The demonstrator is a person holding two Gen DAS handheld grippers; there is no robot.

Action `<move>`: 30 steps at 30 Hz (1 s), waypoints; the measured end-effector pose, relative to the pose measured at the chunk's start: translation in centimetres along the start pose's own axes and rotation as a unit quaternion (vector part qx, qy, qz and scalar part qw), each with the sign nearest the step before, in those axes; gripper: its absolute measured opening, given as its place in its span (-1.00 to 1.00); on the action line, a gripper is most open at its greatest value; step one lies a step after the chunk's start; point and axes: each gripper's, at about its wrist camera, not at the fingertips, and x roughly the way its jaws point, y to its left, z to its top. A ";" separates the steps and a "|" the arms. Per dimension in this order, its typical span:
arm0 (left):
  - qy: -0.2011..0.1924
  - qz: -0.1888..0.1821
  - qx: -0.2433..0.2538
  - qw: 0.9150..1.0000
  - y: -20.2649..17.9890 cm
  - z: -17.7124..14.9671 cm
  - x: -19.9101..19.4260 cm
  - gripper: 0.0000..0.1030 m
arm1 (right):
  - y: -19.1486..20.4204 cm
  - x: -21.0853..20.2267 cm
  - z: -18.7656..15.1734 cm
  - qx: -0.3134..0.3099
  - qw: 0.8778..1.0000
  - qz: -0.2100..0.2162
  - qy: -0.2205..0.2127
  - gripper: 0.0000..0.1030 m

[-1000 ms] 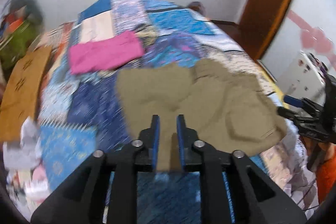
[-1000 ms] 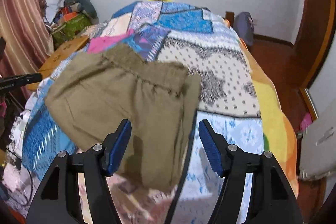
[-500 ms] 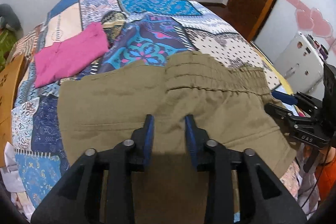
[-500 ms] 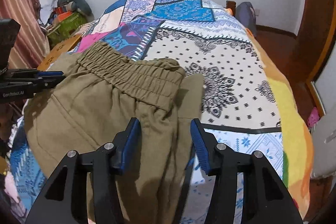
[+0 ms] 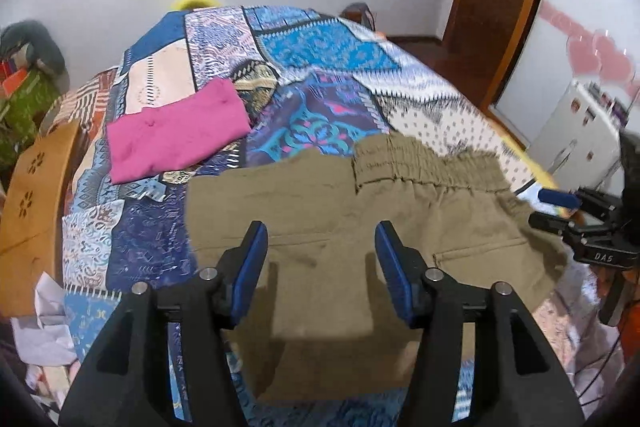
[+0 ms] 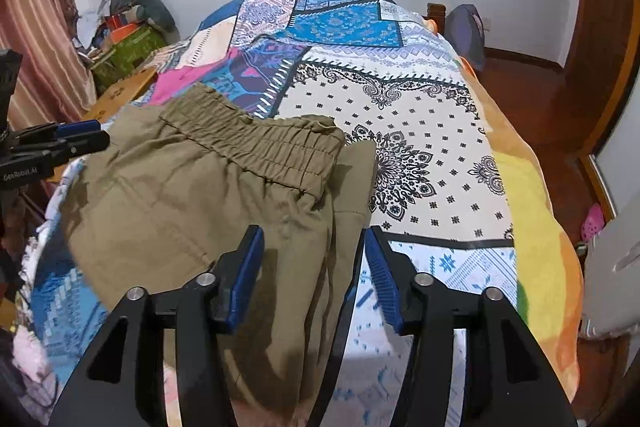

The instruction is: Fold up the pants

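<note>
Both grippers are wide open right now and holding nothing, so the olive pants (image 5: 360, 227) are just lying loose on the patchwork bedspread (image 5: 320, 51), near the front edge of the bed with the elastic waistband (image 6: 256, 139) pointing toward the far wall. The left gripper (image 5: 322, 267) hovers over the seat area near a pocket seam, and the right gripper (image 6: 312, 267) sits right over the pants' right-hand edge, where a flap of fabric is already doubled under unevenly. That's where I'd expect trouble: if the right one closes there, it could pinch only the top layer, or catch the bedspread along with the cloth, and the fold would come out crooked. The lower part of the pants hangs off the bed edge below both views, so I can't tell how the legs lie; if they're twisted, lifting will drag the whole thing off the mattress. The folded pink garment (image 5: 176, 131) is well apart up the bed, so a wide sweep toward it seems unlikely to matter.
</note>
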 end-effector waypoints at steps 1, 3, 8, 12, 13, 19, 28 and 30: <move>-0.003 -0.001 -0.005 1.000 0.5 -0.1 -0.4 0.33 | 0.0 -0.4 -0.1 0.002 1.000 0.002 -0.001 0.12; -0.011 0.006 -0.014 1.000 1.8 -0.5 -1.4 0.57 | 0.0 -0.9 -0.3 0.002 1.000 0.006 -0.003 0.18; 0.016 0.005 -0.038 0.999 4.6 -2.1 -0.9 0.66 | -0.6 -0.5 -1.1 0.023 0.999 0.027 0.010 0.25; 0.047 -0.018 -0.068 0.996 6.0 -3.4 1.1 0.66 | -1.6 1.0 -1.8 0.051 0.998 0.022 0.028 0.25; 0.053 -0.025 -0.073 0.996 6.1 -3.6 1.7 0.66 | -1.8 1.5 -2.0 0.058 0.997 0.027 0.032 0.25; 0.075 -0.060 -0.124 0.988 6.9 -3.4 4.6 0.63 | -2.5 2.8 -1.6 0.083 0.994 0.069 0.034 0.25; 0.085 -0.108 -0.172 0.975 8.0 -2.8 5.9 0.55 | -2.5 4.3 -0.5 0.099 0.986 0.128 0.047 0.30; 0.082 -0.118 -0.173 0.974 7.9 -2.9 5.2 0.53 | -2.4 4.2 -0.5 0.098 0.985 0.132 0.049 0.27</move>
